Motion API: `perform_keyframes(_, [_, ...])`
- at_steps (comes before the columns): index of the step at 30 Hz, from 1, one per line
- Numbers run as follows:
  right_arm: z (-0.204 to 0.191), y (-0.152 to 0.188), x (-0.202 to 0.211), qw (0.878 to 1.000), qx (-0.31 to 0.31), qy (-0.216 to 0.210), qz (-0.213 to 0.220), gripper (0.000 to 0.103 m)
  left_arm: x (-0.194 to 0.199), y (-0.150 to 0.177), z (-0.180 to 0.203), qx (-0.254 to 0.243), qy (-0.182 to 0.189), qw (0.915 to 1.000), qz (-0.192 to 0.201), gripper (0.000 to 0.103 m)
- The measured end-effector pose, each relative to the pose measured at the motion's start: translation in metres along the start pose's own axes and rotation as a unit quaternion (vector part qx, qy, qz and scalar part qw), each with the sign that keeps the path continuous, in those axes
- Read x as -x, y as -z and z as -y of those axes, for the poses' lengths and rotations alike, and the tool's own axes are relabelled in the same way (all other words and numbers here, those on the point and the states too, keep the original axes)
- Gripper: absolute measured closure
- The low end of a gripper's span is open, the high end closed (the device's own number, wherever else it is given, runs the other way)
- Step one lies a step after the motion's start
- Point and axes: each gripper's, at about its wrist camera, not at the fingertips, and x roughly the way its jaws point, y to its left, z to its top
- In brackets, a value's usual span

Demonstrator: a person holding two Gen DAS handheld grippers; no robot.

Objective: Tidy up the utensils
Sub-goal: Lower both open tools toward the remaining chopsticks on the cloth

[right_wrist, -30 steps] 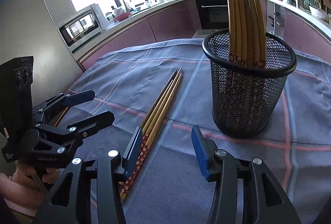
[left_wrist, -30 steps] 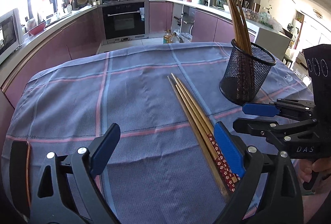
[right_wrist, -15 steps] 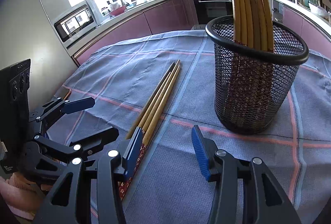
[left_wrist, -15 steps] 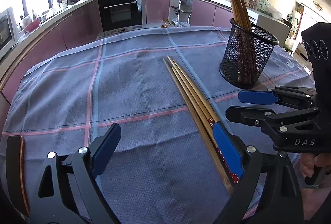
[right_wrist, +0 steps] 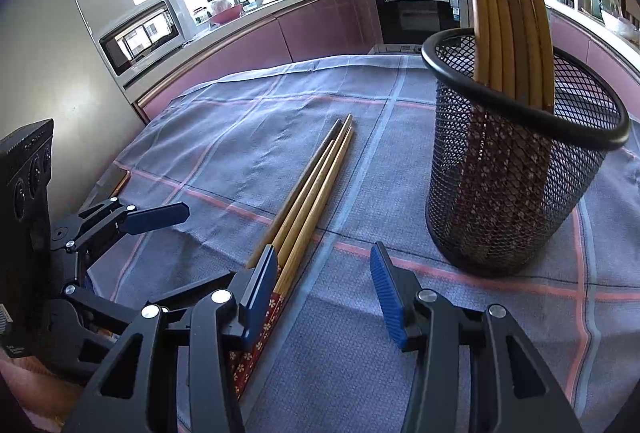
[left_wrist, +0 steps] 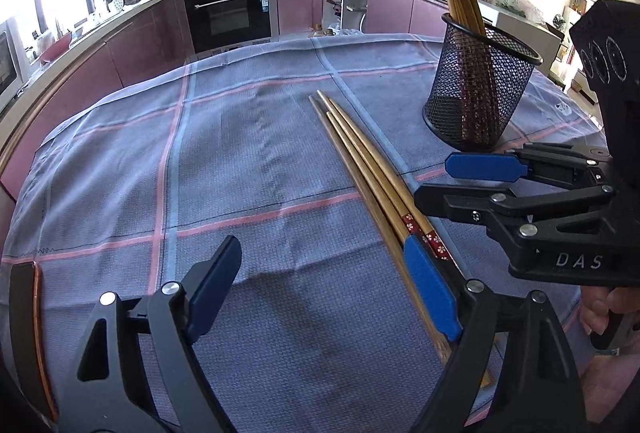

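- The jaws of the left gripper (left_wrist: 324,285) are wide open, with nothing between them. Its right blue pad sits over the patterned ends of the loose chopsticks (left_wrist: 360,169).
- The jaws of the right gripper (right_wrist: 324,293) are open too and hold nothing. Its left blue pad is right next to the red, flowered ends of the loose chopsticks (right_wrist: 308,201).
- The loose chopsticks lie flat in a tight bunch on the blue checked cloth (left_wrist: 224,161) that covers the surface. Their thin tips point away toward the kitchen.
- I cannot tell if either pad is touching the sticks.
- A black mesh cup (left_wrist: 476,85) stands upright on the cloth, near the bunch but apart from it, on the right.
- More chopsticks (right_wrist: 504,5) stand inside the mesh cup (right_wrist: 512,185) and lean against its rim.
- In the left view, the right gripper (left_wrist: 472,181) reaches in from the right side, between the mesh cup and the loose sticks.
- In the right view, the left gripper (right_wrist: 188,249) comes in from the left, low over the cloth (right_wrist: 240,137).
- Behind the surface are pink cupboards (left_wrist: 148,37) and a black oven (left_wrist: 230,11).
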Motion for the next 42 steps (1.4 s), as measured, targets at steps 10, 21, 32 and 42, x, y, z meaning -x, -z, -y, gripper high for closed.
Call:
perform_keyframes(10, [-0.003, -0.005, -0.009, 1.000, 0.015, 0.017, -0.011, 0.063, -0.003, 0.000, -0.001, 0.003, 0.003, 1.0000, -0.003, 0.023])
perform_keyframes(21, [0.002, -0.006, -0.007, 0.999, 0.011, 0.025, -0.018, 0.071, -0.003, -0.003, -0.016, 0.037, 0.033, 0.9988, -0.003, 0.029])
perform_keyframes(32, [0.004, -0.008, -0.008, 1.000, 0.006, 0.026, -0.017, 0.072, -0.019, -0.017, -0.010, 0.009, 0.024, 0.9996, -0.011, 0.034])
perform_keyframes(42, [0.005, -0.009, -0.009, 1.000, 0.002, 0.027, -0.015, 0.074, -0.026, -0.027, -0.015, 0.007, 0.031, 0.9994, -0.018, 0.035])
